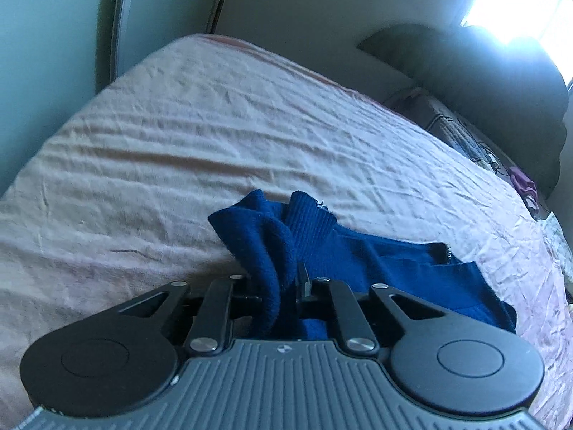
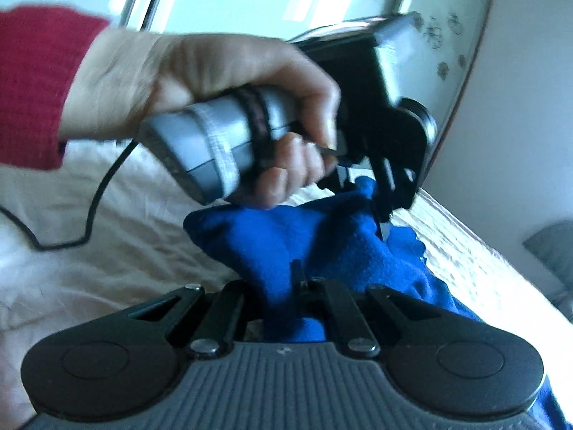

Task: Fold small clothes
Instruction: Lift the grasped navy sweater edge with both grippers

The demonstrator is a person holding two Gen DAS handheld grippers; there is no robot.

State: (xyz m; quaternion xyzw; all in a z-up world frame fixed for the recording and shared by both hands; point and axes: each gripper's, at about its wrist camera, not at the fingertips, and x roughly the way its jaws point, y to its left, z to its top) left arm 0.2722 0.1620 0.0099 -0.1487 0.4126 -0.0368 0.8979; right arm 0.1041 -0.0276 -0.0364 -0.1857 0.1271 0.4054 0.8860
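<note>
A small blue knit garment [image 1: 358, 251] lies bunched on the bed, with a ribbed cuff or hem [image 1: 308, 222] standing up. My left gripper [image 1: 283, 279] is shut on a fold of it, the cloth draped over the fingers. In the right wrist view the same blue garment [image 2: 286, 240] is stretched between both grippers. My right gripper [image 2: 286, 286] is shut on one part of it. The left gripper [image 2: 383, 215], held by a hand in a red sleeve, pinches the far edge and lifts it.
The bed has a wrinkled pale sheet [image 1: 179, 125] with open room to the left and far side. A dark headboard or chair [image 1: 483, 82] and clutter stand at the right. A black cable [image 2: 89, 208] trails over the sheet.
</note>
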